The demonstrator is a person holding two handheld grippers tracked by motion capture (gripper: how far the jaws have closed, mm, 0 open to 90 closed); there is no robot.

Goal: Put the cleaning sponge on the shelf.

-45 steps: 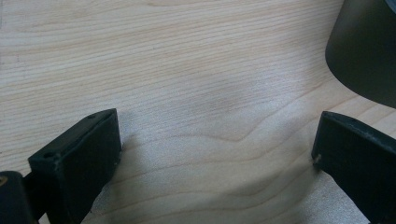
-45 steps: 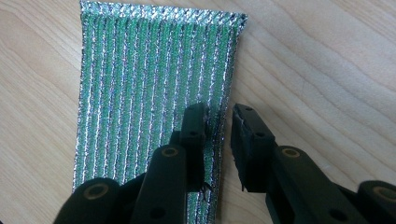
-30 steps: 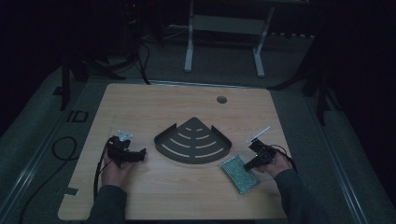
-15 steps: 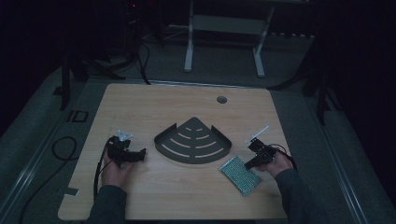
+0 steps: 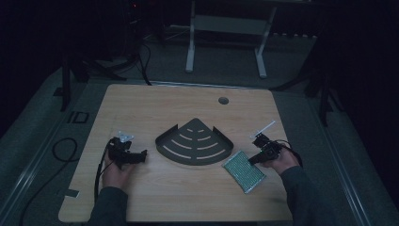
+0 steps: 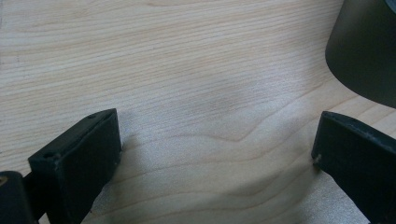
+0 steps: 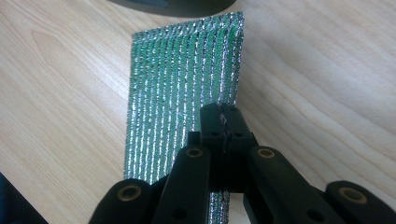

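Observation:
A green, silver-threaded scouring pad (image 5: 243, 171) lies flat on the wooden table, right of centre. My right gripper (image 5: 251, 160) comes in from its right side. In the right gripper view the jaws (image 7: 223, 110) are shut together over the pad (image 7: 187, 70), near its right edge, and nothing shows clearly between them. A dark fan-shaped slotted rack (image 5: 195, 141) sits mid-table. My left gripper (image 5: 141, 154) rests left of the rack. Its jaws (image 6: 215, 149) stand wide open over bare wood, with the rack's wall (image 6: 364, 51) just ahead to the right.
The table (image 5: 155, 108) has a round cable hole (image 5: 223, 100) near its far edge. Cables trail from both grippers. A white desk frame (image 5: 226, 28) stands on the dark floor beyond the table. The rack's edge (image 7: 173, 4) lies just past the pad.
The right gripper and the pad have shifted very slightly away from the front edge. The left gripper has stayed where it was.

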